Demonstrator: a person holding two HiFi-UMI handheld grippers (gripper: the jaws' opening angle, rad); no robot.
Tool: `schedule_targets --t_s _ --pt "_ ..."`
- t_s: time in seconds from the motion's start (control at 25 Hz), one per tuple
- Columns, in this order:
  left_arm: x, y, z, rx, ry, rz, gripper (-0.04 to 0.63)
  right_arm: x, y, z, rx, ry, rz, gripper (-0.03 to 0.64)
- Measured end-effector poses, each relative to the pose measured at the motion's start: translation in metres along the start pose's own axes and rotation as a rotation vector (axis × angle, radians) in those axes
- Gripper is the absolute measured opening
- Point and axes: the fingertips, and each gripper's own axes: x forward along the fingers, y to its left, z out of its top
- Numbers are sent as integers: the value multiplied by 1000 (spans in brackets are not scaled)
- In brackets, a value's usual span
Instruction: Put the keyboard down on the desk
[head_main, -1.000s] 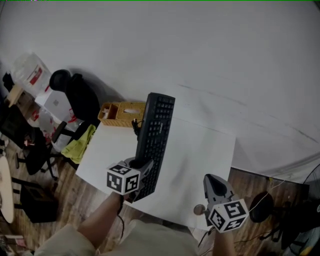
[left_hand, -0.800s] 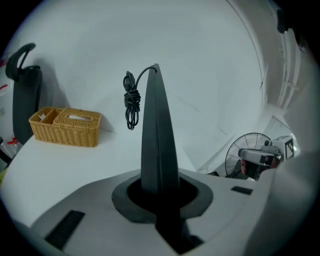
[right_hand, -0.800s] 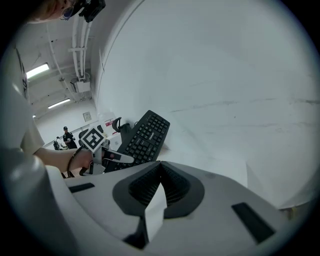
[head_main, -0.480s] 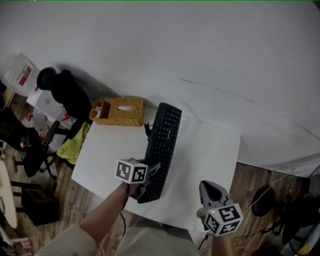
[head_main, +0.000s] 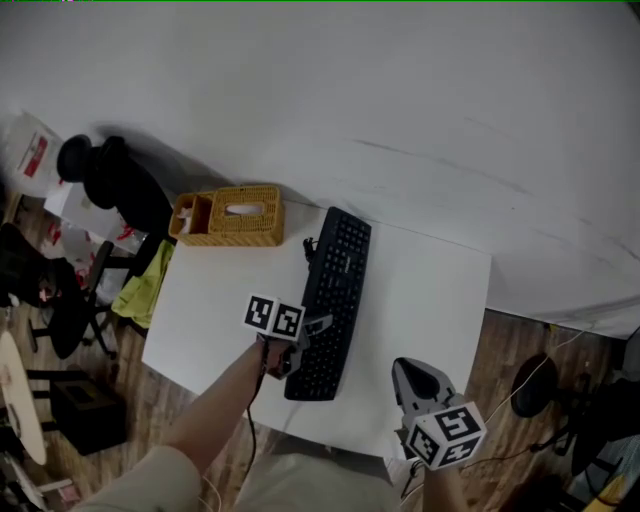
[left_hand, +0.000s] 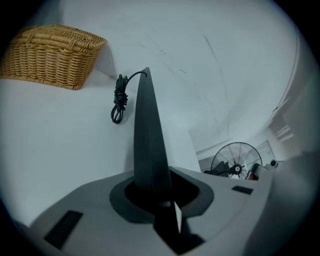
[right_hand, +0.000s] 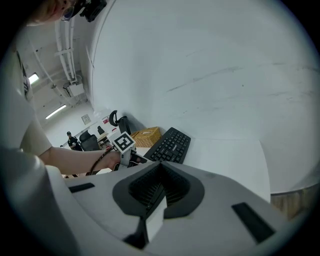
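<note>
A black keyboard (head_main: 335, 300) lies lengthwise over the middle of the white desk (head_main: 430, 290), keys up and nearly flat; whether it touches the top I cannot tell. My left gripper (head_main: 300, 335) is shut on its near left edge. In the left gripper view the keyboard (left_hand: 146, 130) shows edge-on between the jaws of the left gripper (left_hand: 152, 175), with its coiled cable (left_hand: 118, 104) at the far end. My right gripper (head_main: 420, 385) hovers at the desk's front right, shut and holding nothing. In its own view the right gripper (right_hand: 160, 167) looks toward the keyboard (right_hand: 171, 145).
A wicker tissue basket (head_main: 228, 215) stands at the desk's back left corner, close to the keyboard's far end. A black chair (head_main: 115, 180) and a yellow-green cloth (head_main: 140, 285) are left of the desk. A floor fan (left_hand: 235, 161) stands off to the right. A white wall runs behind.
The keyboard was raised and tilted; it has come down and flattened toward the desk middle, with the left gripper still shut on it. The right gripper has barely moved.
</note>
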Motion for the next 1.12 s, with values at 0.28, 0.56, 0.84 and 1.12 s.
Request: schedule_targets --t_s 0.28,0.56,0.84,1.12 --pt "13 17 12 70 16 105 166 14 4 -12 86 27 37 25" --pt "6 53 19 234 18 354 334 20 8 -15 91 37 37 25" --pt "-3 50 23 323 -4 449 351 16 6 -16 100 29 26 25" --pt "-52 21 33 377 -132 424 338 -2 12 19 42 -37 2 25"
